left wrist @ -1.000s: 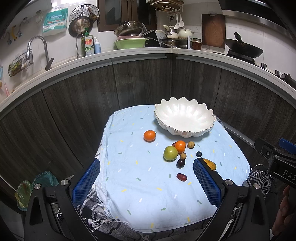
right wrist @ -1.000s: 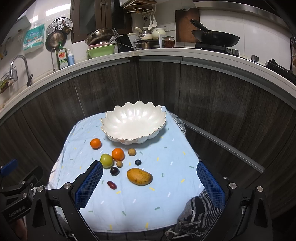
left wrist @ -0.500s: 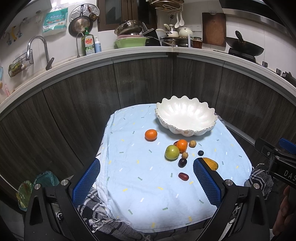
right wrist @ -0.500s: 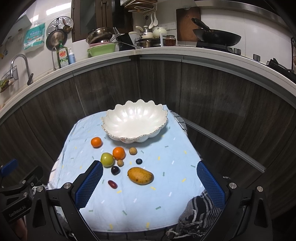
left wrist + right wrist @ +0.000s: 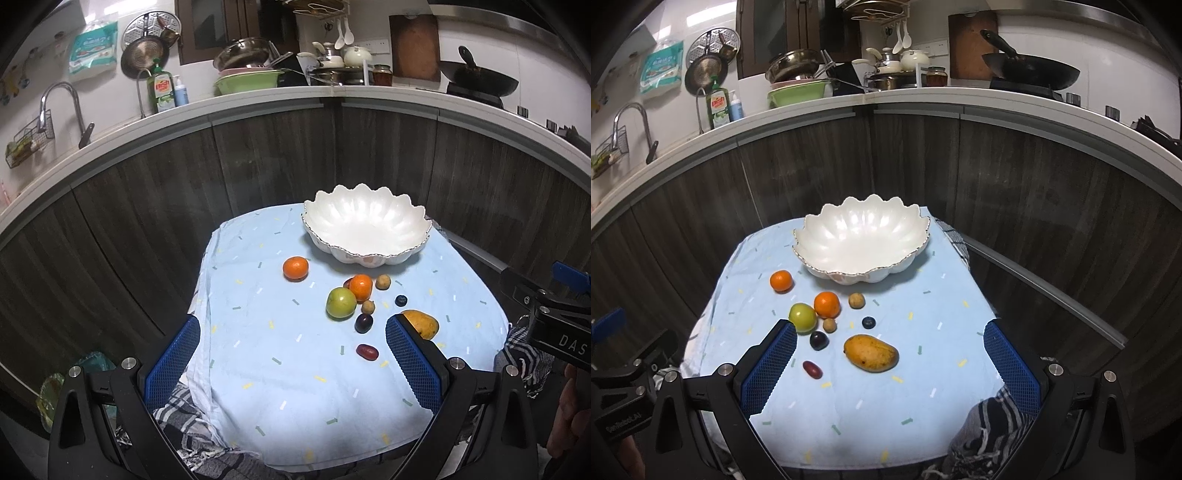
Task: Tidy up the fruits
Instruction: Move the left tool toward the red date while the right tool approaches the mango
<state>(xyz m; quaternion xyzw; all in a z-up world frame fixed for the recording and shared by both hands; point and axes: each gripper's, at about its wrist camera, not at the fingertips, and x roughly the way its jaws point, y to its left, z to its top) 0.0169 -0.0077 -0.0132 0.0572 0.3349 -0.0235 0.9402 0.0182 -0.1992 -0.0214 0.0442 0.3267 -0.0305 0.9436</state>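
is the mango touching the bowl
Apart. The right wrist view shows bare blue cloth between the mango and the bowl.

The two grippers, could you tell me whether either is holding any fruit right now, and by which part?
Nothing is held. The left gripper and the right gripper are both open above the cloth, and all the fruit, including the mango, lies on the table, none in the bowl.

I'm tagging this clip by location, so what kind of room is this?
Most likely a home kitchen: a faucet over a counter, a wok on a stove, and dish soap beside stacked pans.
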